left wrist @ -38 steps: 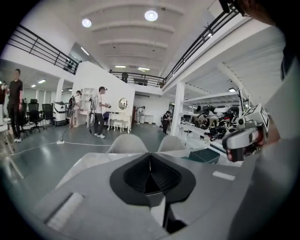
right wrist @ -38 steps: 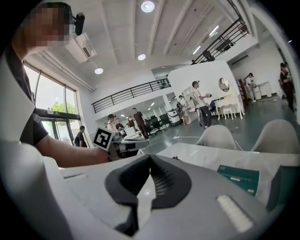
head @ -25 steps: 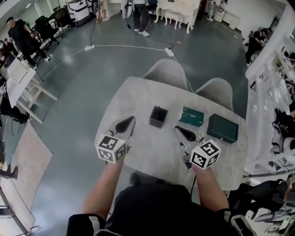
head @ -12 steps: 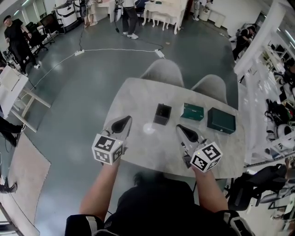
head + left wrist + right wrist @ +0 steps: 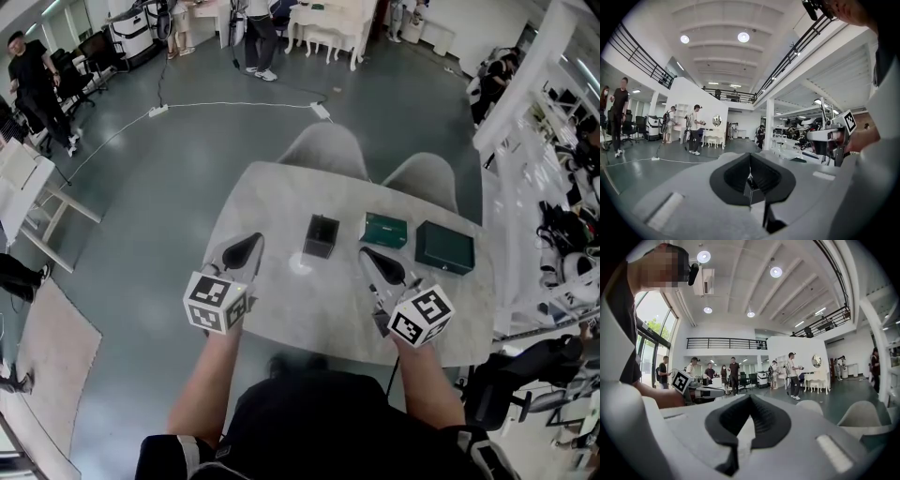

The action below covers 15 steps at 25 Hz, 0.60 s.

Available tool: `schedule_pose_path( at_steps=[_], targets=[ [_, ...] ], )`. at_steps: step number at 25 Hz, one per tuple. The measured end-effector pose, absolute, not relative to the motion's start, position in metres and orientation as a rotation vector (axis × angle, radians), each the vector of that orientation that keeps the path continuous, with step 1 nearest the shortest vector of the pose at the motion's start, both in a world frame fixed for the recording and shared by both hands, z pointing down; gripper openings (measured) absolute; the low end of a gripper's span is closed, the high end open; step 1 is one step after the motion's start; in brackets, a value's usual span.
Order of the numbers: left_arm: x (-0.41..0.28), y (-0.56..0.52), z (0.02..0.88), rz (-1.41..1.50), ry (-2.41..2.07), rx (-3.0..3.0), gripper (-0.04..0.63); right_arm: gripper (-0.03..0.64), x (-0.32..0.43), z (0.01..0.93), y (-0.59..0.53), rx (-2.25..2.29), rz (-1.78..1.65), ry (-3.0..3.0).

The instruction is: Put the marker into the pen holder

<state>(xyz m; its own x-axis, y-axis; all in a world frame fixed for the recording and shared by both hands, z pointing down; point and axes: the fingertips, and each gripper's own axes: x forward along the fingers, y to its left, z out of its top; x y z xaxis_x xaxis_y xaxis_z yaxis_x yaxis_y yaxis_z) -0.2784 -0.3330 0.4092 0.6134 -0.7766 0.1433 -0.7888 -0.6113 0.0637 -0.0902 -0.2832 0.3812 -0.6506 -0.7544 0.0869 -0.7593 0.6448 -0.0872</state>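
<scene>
The black square pen holder (image 5: 321, 235) stands open-topped near the middle of the white table (image 5: 272, 192). No marker shows in any view. My left gripper (image 5: 251, 244) hovers over the table's left part, left of the holder, jaws shut with nothing between them (image 5: 750, 159). To the holder's right and nearer me is my right gripper (image 5: 367, 256), also shut and empty (image 5: 750, 399). Each gripper view catches the other gripper: the right gripper (image 5: 829, 137) and the left gripper (image 5: 691, 380), held level with it.
A small green box (image 5: 385, 230) and a larger dark green box (image 5: 444, 247) lie right of the holder. Two grey chairs (image 5: 325, 148) (image 5: 427, 178) stand at the table's far side. People and furniture are farther off across the grey floor.
The head camera's view has shifted a little, so the table sits slightly higher in the frame. Both grippers keep about the same places, still shut.
</scene>
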Motion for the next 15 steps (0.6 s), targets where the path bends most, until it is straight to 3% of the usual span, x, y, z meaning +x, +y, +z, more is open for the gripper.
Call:
schedule_pose_path(
  at_steps=[15],
  targets=[
    [-0.232,-0.342,0.409,0.197,-1.256,2.743,0.011,0.002,-0.060,0.387,-0.290,1.293,0.233,-2.860]
  ],
)
